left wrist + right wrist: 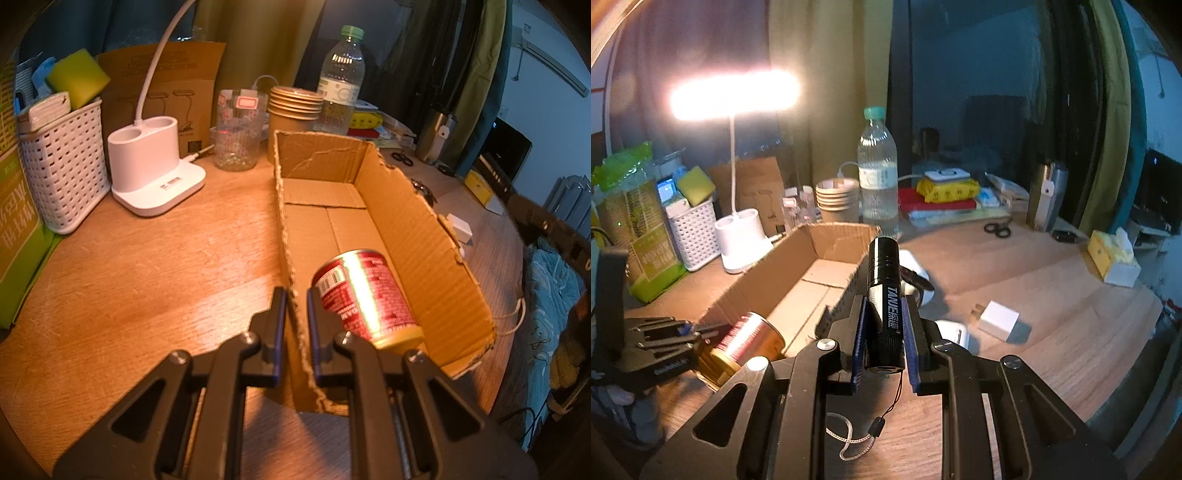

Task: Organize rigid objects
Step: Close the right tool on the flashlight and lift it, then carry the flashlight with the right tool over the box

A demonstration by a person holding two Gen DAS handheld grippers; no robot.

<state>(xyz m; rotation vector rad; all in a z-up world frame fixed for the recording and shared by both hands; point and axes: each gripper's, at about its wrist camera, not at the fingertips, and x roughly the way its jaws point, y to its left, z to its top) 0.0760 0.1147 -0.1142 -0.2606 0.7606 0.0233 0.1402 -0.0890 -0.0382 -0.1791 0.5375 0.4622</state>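
Observation:
An open cardboard box (pixel 417 240) lies on the wooden table, and a red drink can (pixel 365 295) lies on its side at the near end inside. My left gripper (pixel 294 295) is shut on the box's near left wall, one pad on each side of the torn edge. In the right wrist view, my right gripper (pixel 885 301) is shut on a black flashlight (pixel 882 258) held above the table to the right of the box (pixel 750 284), its cord dangling below. The can (pixel 746 339) and left gripper (pixel 683 332) show at lower left there.
A white lamp base (pixel 155 173), white basket (pixel 66 173), glass jar (pixel 238 129), stacked paper cups (pixel 293 107) and water bottle (pixel 341 81) stand behind the box. A white charger (pixel 999 319), scissors (pixel 997 229) and yellow tissue pack (pixel 1112 258) lie right of it.

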